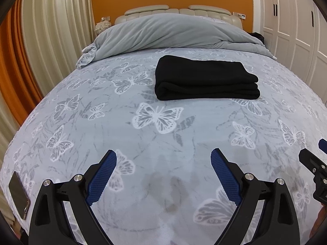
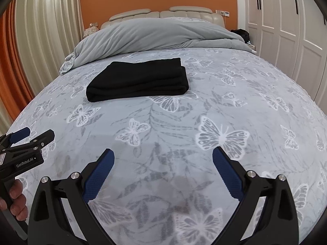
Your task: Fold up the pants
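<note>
The black pants (image 1: 205, 78) lie folded into a thick rectangular stack on the butterfly-print bedspread (image 1: 143, 134), mid-bed; they also show in the right wrist view (image 2: 139, 80). My left gripper (image 1: 163, 157) is open and empty, held above the bedspread well short of the pants. My right gripper (image 2: 163, 155) is open and empty too, the same distance back. The right gripper shows at the left view's right edge (image 1: 314, 163), and the left gripper at the right view's left edge (image 2: 26, 140).
A bunched grey duvet (image 1: 173, 32) lies across the head of the bed, before a beige headboard (image 1: 175, 11). A phone (image 1: 18, 196) lies at the bed's near left edge. Curtains (image 1: 51, 30) hang left; white wardrobe doors (image 1: 290, 24) stand right.
</note>
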### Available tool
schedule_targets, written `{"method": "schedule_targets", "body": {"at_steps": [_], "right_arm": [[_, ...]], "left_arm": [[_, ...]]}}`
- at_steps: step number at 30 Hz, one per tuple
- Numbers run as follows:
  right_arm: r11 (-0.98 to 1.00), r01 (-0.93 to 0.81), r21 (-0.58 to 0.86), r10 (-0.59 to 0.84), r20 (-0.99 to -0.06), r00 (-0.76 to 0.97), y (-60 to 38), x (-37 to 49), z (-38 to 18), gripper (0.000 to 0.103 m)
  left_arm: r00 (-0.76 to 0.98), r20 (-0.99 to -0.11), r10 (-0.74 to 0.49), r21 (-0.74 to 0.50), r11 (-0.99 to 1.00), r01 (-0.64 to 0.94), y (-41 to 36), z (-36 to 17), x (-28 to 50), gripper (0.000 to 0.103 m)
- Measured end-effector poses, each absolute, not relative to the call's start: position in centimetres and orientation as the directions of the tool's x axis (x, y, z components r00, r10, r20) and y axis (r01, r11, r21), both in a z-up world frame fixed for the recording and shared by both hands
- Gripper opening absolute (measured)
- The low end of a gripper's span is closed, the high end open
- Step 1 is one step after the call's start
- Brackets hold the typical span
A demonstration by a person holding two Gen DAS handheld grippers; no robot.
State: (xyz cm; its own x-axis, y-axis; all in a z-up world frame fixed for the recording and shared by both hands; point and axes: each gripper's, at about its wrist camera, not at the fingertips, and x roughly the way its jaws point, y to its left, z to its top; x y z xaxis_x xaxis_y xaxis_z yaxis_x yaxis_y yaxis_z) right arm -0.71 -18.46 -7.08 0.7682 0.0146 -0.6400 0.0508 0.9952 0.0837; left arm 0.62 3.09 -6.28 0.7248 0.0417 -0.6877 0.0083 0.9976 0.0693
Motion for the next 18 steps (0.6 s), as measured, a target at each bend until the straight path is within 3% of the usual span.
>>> {"method": "schedule_targets", "body": {"at_steps": [18], "right_arm": [[0.996, 0.041, 0.083, 0.022, -0.645, 0.764, -18.28, -0.89, -7.31, 0.095]], "left_arm": [[0.727, -0.686, 0.018, 0.042, 0.999, 0.015, 3.48, -6.34, 0.63, 0.091]]}}
